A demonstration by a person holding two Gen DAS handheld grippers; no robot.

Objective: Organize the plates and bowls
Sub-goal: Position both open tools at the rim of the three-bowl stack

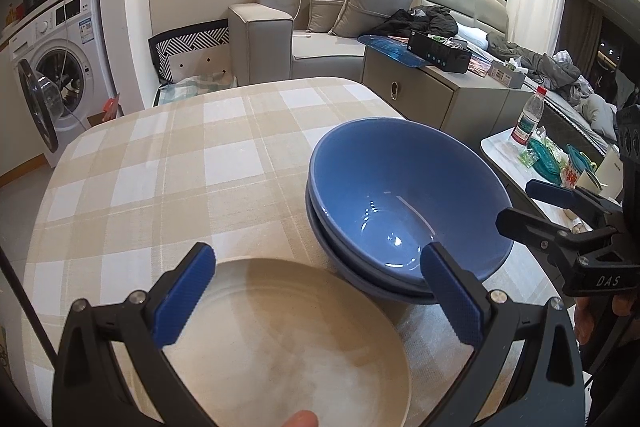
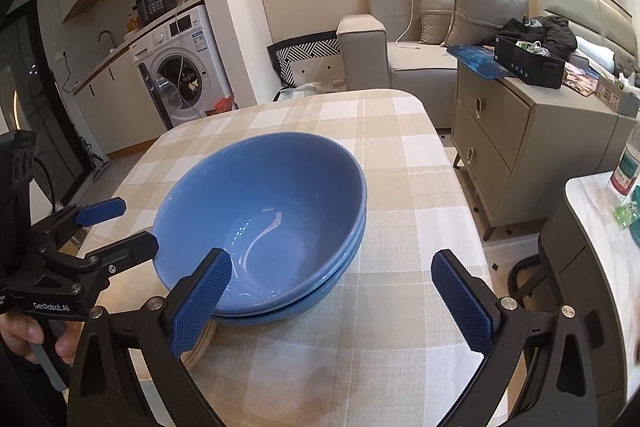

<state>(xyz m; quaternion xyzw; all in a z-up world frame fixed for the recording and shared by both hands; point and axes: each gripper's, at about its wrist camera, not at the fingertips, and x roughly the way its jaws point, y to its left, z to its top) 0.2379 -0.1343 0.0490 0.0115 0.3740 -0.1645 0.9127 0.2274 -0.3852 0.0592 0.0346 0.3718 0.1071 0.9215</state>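
Your left gripper has its blue pads spread wide, holding nothing, and hangs over the cream plate, which lies on the checked tablecloth directly beneath and between its fingers. Just ahead and to the right of those fingers sit the two blue bowls, nested one inside the other; the lower bowl's edge meets the plate's far rim, though you cannot tell whether they actually touch.

Your right gripper is also spread apart and empty. The bowl stack sits just ahead of its left finger, whose pad overlaps the near rim. The plate's edge peeks out beneath that same finger.
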